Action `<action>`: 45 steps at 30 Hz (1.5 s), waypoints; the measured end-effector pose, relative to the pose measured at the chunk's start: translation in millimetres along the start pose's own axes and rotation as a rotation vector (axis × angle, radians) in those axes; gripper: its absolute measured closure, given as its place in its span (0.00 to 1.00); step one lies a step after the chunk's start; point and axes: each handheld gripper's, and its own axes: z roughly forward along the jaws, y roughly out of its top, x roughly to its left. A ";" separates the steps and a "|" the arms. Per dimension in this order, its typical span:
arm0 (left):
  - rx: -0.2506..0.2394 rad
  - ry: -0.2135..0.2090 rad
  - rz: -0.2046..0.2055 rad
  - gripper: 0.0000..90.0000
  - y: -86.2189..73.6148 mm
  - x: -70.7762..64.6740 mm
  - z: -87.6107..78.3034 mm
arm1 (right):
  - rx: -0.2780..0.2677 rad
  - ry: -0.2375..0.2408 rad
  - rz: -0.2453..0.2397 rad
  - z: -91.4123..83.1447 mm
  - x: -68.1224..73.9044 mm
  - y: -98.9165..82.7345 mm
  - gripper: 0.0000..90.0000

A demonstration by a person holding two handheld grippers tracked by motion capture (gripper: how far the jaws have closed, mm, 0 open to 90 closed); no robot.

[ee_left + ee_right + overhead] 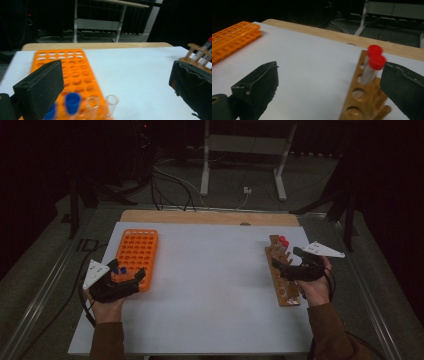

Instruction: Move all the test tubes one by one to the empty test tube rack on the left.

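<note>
An orange tube rack (136,251) lies at the left of the white board. Two blue-capped tubes (72,101) and two clear uncapped tubes (111,100) stand in its near end. My left gripper (127,271) hovers over that near end, jaws wide open with nothing pressed between them (116,85). At the right a wooden rack (282,280) holds two red-capped tubes (375,61) at its far end. My right gripper (289,259) sits over the wooden rack (359,100), jaws open either side of it and gripping nothing (329,85).
A white board (210,290) covers a wooden tabletop (210,217). Behind the table stands a metal frame (245,145), and cables (170,185) lie on the dark floor. Metal rails run along both sides of the table.
</note>
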 end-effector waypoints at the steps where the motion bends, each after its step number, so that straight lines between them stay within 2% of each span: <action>1: 0.008 -0.006 0.007 0.00 0.3 -3.2 2.2 | 0.005 -0.006 0.008 2.4 -3.9 0.8 0.02; 3: 0.013 -0.023 0.016 0.00 0.8 -9.4 5.9 | 0.018 -0.016 0.024 8.0 -11.5 2.1 0.04; 10: 0.028 -0.049 0.049 0.00 -0.2 -25.2 14.1 | 0.089 -0.065 0.079 32.7 -34.3 -0.3 0.20; 11: 0.033 -0.053 0.055 0.00 -0.8 -26.6 15.1 | 0.098 -0.071 0.083 36.0 -36.3 -0.5 0.25; 13: 0.044 -0.060 0.064 0.00 -2.2 -29.5 17.4 | 0.132 -0.104 0.056 42.4 -37.5 -1.3 0.39; 15: 0.056 -0.066 0.078 0.00 -4.0 -32.7 19.8 | 0.140 -0.146 0.036 47.6 -37.0 -2.2 0.49; 20: 0.074 -0.079 0.102 0.00 -6.2 -38.2 23.5 | 0.141 -0.163 0.050 55.8 -38.7 -3.8 0.69; 25: 0.085 -0.082 0.102 0.00 -8.0 -38.6 24.9 | 0.146 -0.161 0.066 58.3 -41.5 -5.1 0.78; 28: 0.086 -0.084 0.101 0.00 -8.7 -39.0 25.6 | 0.141 -0.154 0.077 57.6 -41.9 -5.1 0.82; 33: 0.094 -0.088 0.104 0.00 -9.5 -39.6 26.6 | 0.117 -0.153 0.062 53.5 -37.7 -2.5 0.83; 45: 0.105 -0.095 0.105 0.00 -11.4 -41.1 29.2 | 0.025 -0.157 0.022 27.9 -29.8 17.4 0.83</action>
